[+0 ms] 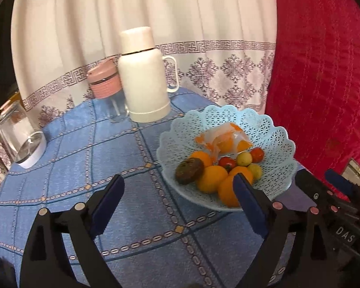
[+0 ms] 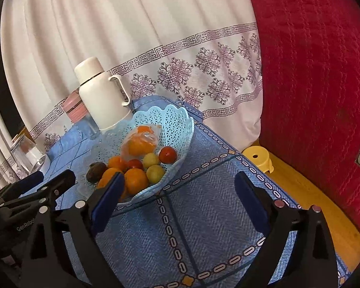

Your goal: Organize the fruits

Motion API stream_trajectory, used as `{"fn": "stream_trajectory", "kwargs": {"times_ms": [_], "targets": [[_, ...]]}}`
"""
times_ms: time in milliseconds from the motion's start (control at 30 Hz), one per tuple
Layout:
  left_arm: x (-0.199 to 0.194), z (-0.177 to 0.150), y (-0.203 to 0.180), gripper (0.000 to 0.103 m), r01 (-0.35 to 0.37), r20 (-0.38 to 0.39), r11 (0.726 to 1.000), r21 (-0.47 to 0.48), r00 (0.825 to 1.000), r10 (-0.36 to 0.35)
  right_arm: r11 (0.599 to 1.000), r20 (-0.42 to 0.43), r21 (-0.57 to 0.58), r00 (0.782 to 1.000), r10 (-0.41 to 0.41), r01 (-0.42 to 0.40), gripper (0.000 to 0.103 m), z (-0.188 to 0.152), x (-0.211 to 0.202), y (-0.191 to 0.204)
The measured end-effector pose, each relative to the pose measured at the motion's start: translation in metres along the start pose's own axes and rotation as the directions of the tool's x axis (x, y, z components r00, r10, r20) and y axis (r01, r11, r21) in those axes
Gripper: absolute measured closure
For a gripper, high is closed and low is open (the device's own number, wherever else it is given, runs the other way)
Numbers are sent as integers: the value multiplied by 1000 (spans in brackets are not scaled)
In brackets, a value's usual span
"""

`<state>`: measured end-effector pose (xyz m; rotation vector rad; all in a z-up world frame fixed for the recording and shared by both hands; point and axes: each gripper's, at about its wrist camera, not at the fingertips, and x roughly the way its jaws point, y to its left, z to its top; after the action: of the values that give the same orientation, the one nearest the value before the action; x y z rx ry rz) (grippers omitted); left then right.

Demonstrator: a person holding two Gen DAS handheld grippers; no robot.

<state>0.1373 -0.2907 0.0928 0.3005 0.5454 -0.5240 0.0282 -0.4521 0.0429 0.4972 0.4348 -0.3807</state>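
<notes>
A light blue lattice basket (image 1: 276, 144) stands on the blue checked tablecloth (image 1: 84, 168). In it lie oranges (image 1: 212, 178), red tomatoes (image 1: 227, 162), small yellow-green fruits (image 1: 244, 159), a dark brown fruit (image 1: 189, 170) and a clear bag of orange pieces (image 1: 224, 140). My left gripper (image 1: 178, 182) is open in front of the basket's near left rim, with nothing between its pads. The right gripper (image 2: 180, 180) is open too, near the basket's (image 2: 177, 115) front right rim and holding nothing. Each gripper also shows in the other's view: the right gripper (image 1: 316, 177) and the left gripper (image 2: 52, 176).
A white thermos jug (image 1: 145, 81) and a pink-lidded glass bottle (image 1: 108, 88) stand behind the basket. A glass jar (image 1: 14, 129) and a round lid (image 1: 31, 150) sit far left. Red quilted cloth (image 1: 324, 72) is on the right; a yellow stool (image 2: 259, 158) stands below the table edge.
</notes>
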Motion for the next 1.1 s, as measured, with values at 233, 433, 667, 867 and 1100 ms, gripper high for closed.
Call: {"fn": "stream_trajectory", "kwargs": {"times_ms": [233,433,667,867,1100], "targets": [[-10,-6,10,5,-55,9,998,-15,998,55,997,-28,-74,999,33,-35,5,-4,1,15],[-15,-9,22,5,-114,11,993,-22,993,114,989,-36,-141,999,38,-42,4,-7,-2,29],[-18,-15,30,5,-191,26,981,-28,981,192,979,-22,-201,999,25,-29,3,-13,-8,39],[-17,-16,31,5,-193,26,981,-25,981,193,982,-9,-188,1000,14,-16,3,-13,-10,35],[-15,-17,27,5,-195,27,981,-13,980,195,974,31,-226,1000,-3,10,3,-16,-16,42]]}}
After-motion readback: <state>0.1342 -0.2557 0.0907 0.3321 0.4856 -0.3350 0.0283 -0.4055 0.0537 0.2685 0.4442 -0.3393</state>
